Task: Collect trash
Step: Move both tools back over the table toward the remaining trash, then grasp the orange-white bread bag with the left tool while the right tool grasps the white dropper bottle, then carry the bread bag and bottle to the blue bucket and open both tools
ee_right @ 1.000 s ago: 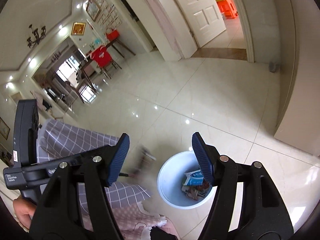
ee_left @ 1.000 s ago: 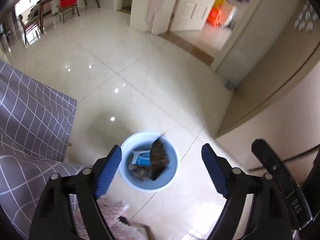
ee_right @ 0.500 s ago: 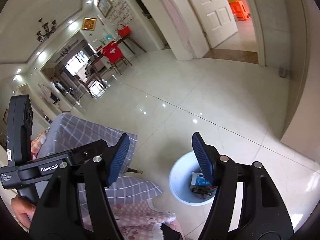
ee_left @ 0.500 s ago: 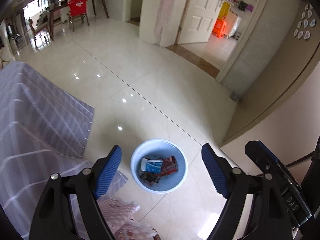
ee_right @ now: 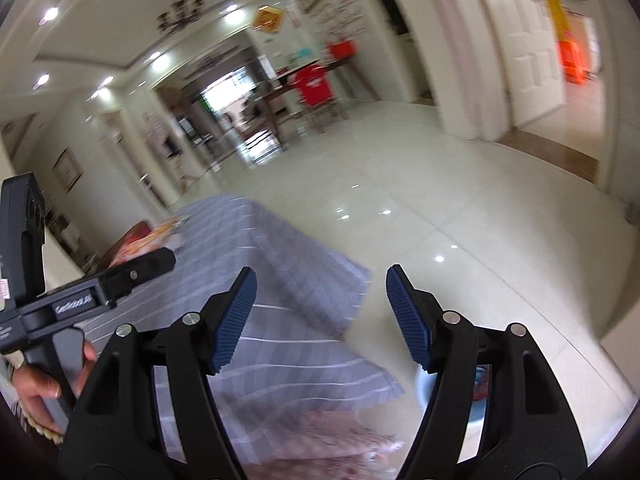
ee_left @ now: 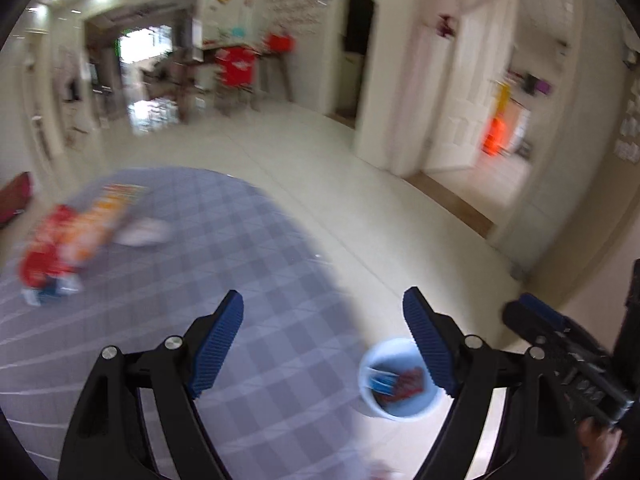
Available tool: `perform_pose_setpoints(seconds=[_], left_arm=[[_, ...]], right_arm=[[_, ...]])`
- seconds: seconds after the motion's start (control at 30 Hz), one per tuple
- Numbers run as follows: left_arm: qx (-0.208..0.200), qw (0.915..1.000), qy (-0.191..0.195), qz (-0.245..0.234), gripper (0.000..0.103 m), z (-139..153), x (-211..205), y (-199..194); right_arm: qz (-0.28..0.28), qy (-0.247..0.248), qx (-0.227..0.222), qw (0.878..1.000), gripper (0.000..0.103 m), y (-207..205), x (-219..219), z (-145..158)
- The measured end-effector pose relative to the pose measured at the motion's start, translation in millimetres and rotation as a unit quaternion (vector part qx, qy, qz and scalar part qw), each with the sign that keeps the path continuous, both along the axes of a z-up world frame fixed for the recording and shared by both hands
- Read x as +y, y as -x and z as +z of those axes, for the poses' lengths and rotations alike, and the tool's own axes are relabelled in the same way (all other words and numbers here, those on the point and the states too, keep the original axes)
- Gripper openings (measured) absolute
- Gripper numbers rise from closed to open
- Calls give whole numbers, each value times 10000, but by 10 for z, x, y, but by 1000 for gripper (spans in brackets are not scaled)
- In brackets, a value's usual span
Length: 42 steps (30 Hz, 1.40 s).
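Left wrist: wrappers (ee_left: 60, 252) lie well beyond open left tongs (ee_left: 323, 312).

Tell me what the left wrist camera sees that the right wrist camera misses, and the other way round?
Only the left wrist view shows the inside of the bin, with wrappers already in it, and blurred red and orange packets in full on the checked tablecloth. Only the right wrist view shows the chandelier and a hand gripping the other handle. Both show the tablecloth, tiled floor, and open, empty fingers.
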<state>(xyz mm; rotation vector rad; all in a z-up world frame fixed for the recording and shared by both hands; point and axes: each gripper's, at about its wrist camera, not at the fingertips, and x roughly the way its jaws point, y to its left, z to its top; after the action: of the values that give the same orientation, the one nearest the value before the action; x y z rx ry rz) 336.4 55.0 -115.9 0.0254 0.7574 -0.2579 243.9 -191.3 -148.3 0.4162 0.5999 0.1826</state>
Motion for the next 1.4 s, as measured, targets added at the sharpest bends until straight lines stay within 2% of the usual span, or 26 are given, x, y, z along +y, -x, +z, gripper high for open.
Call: perform_pose_setpoints(seconds=[0.13,0.23,0.4,0.53,0.73,0.8,0.87,0.9,0.97,1.0,1.03,1.1,1.17,1.2,1.4], left_arm=[[-204,9974,-235,652,80,121,711,-152],[-147,9928,-366,1129,80,86,1263,-357],[-29,9881,-569,1430,80,-59,1805,-641],[28,9874,-658,1441,77,-168,1883,-745],[241,9884,-785,1278,58,-316,1970,-1007],[314,9886,-847,1208,49,-359,1971,-1056],[371,9895,-824,1125,27,-387,1986,-1101],[381,9898,-827,1099,24,-400,1986,-1116],[302,9895,-912,1077,20,-396,1966,-1113],[278,9895,-895,1097,19,-388,1967,-1109],[259,9899,-830,1118,19,-382,1975,-1120],[228,9906,-723,1138,18,-349,1984,-1091],[127,9910,-720,1124,17,-288,1965,-1029],[71,9912,-705,1121,17,-260,1953,-1003],[-230,9922,-619,1061,17,-1,1829,-793]], right_arm=[[610,175,-65,9980,67,-336,671,185],[985,383,-23,9944,67,-636,1170,237],[1396,628,201,9880,67,-1126,1757,207],[1616,903,366,9820,67,-1487,2158,132],[1928,1243,605,9714,67,-1864,2606,-28],[2005,1316,690,9684,67,-1955,2719,-78],[2065,1343,710,9666,67,-2044,2830,-113],[2084,1362,741,9657,67,-2094,2878,-129],[2106,1405,796,9641,67,-2165,2945,-158],[2114,1435,834,9632,63,-2199,2967,-181],[2151,1429,898,9619,50,-2242,2988,-211],[2173,1442,949,9607,40,-2265,3000,-255],[2188,1468,926,9602,40,-2249,2980,-257],[2205,1421,912,9607,35,-2233,2960,-260],[2214,1321,680,9638,34,-2034,2817,-161]])
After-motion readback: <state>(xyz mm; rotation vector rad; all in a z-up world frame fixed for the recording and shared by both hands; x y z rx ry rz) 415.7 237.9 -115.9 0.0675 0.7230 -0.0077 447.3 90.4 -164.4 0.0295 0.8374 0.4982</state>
